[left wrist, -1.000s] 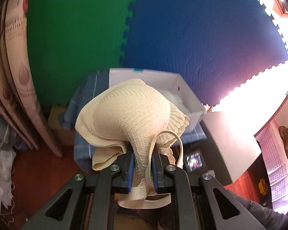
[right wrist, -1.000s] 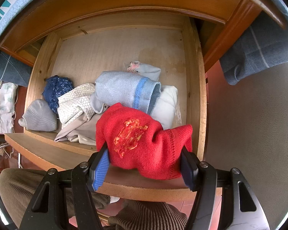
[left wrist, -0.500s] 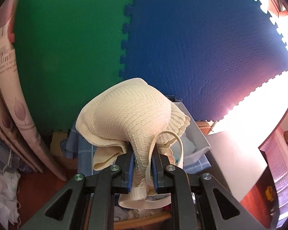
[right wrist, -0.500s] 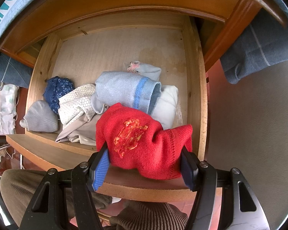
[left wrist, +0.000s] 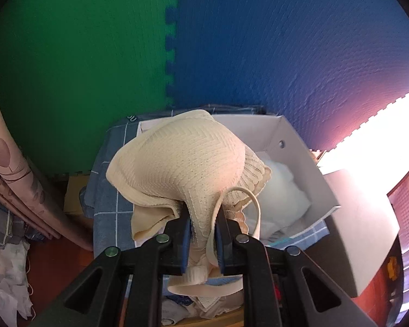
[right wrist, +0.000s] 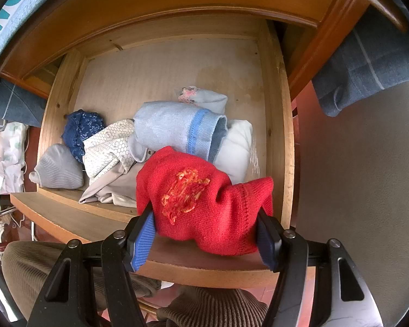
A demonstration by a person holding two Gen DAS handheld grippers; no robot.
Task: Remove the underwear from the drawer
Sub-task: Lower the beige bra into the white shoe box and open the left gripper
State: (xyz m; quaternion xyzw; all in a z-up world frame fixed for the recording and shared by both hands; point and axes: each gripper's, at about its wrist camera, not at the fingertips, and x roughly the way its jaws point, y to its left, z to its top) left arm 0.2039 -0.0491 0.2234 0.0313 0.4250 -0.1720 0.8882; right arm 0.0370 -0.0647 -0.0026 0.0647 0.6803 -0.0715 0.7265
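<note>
Between the clamped pads of the left gripper, a cream bra hangs soft and light; right gripper clamps a limp red knit garment by its sides.

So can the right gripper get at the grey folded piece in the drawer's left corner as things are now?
Probably not yet. The right gripper has its fingers clamped on the red knit garment, so it is occupied. The grey piece itself lies uncovered at the drawer's front left, nothing on top.

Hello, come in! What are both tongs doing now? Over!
Left tongs clamped on cream bra, above white box. Right tongs gripping red knit garment over drawer. Nothing blocking.
</note>
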